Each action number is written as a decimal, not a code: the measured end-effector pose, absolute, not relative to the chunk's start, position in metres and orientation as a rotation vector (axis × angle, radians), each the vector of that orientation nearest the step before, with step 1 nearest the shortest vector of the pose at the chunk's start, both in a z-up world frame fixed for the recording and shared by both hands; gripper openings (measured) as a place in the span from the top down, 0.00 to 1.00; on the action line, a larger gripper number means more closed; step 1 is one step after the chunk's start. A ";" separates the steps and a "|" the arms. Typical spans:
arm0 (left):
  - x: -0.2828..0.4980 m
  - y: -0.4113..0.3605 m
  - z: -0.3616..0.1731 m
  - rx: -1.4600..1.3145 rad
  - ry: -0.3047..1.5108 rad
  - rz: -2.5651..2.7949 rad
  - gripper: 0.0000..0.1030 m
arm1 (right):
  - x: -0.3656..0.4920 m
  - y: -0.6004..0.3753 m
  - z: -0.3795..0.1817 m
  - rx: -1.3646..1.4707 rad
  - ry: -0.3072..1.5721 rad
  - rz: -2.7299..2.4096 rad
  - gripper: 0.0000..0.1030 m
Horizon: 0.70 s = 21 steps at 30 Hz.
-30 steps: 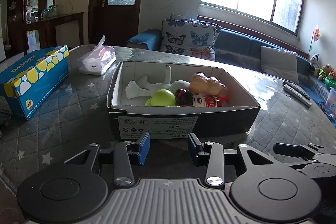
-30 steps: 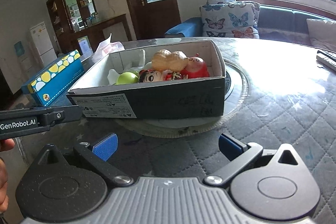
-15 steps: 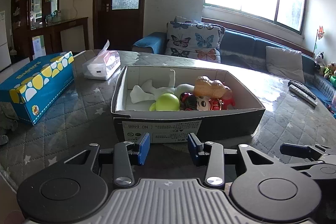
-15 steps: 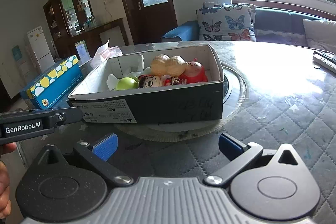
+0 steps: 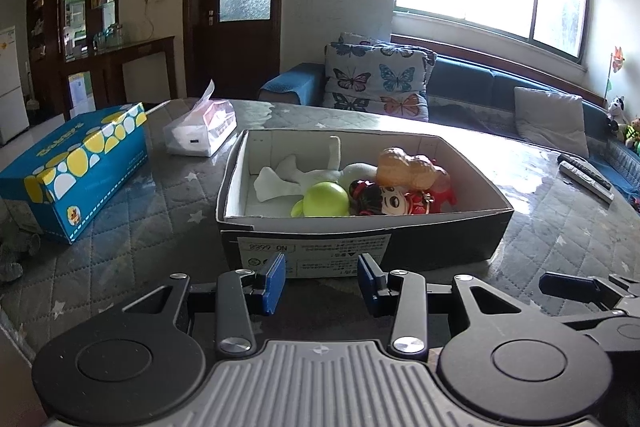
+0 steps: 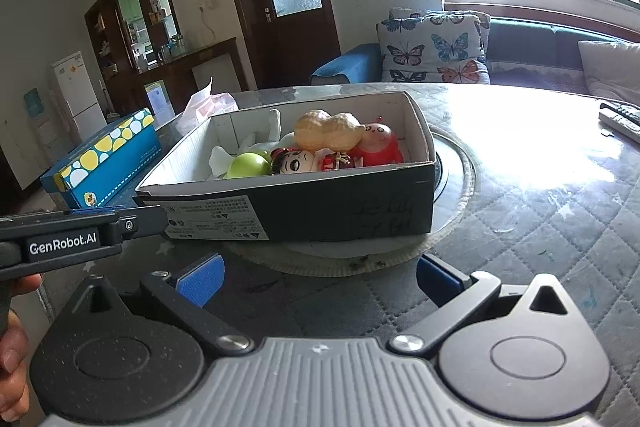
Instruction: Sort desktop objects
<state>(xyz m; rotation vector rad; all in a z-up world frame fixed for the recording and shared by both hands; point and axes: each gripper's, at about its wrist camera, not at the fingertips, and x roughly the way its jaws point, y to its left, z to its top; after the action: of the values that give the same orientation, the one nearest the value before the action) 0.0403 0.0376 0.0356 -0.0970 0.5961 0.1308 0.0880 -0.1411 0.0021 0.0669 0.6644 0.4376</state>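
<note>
A black cardboard box [image 5: 440,241] stands on the table and holds a green ball [image 5: 325,199], a peanut toy [image 5: 406,167], a red-and-white doll [image 5: 390,201], a red figure [image 5: 442,187] and a white toy [image 5: 280,179]. It also shows in the right wrist view [image 6: 340,215], resting on a glass turntable [image 6: 460,187]. My left gripper [image 5: 322,283] is open and empty, just short of the box's near wall. My right gripper [image 6: 316,279] is wide open and empty, in front of the box.
A blue and yellow tissue box [image 5: 76,167] and a soft tissue pack [image 5: 200,131] lie left of the box. Two remote controls [image 5: 584,177] lie at the table's far right. The left gripper's side [image 6: 80,239] crosses the right wrist view. A sofa stands behind.
Both grippers have drawn back and risen a little from the box. Their jaws have kept the same openings and the toys have not moved.
</note>
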 end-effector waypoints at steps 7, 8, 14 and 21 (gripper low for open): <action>0.042 0.040 0.033 -0.106 0.608 0.136 0.59 | 0.091 -0.139 -0.001 0.074 0.674 0.441 0.00; 0.042 0.039 0.033 -0.104 0.609 0.135 0.59 | 0.091 -0.138 -0.001 0.073 0.676 0.441 0.00; 0.044 0.038 0.030 -0.100 0.618 0.132 0.59 | 0.094 -0.135 -0.006 0.073 0.689 0.448 0.00; 0.048 0.035 0.026 -0.091 0.639 0.127 0.59 | 0.098 -0.131 -0.010 0.076 0.701 0.453 0.00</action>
<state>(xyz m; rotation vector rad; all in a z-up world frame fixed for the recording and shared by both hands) 0.0482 0.0353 0.0255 -0.0906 0.6390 0.1271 0.0975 -0.1310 -0.0098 0.0759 0.7014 0.4528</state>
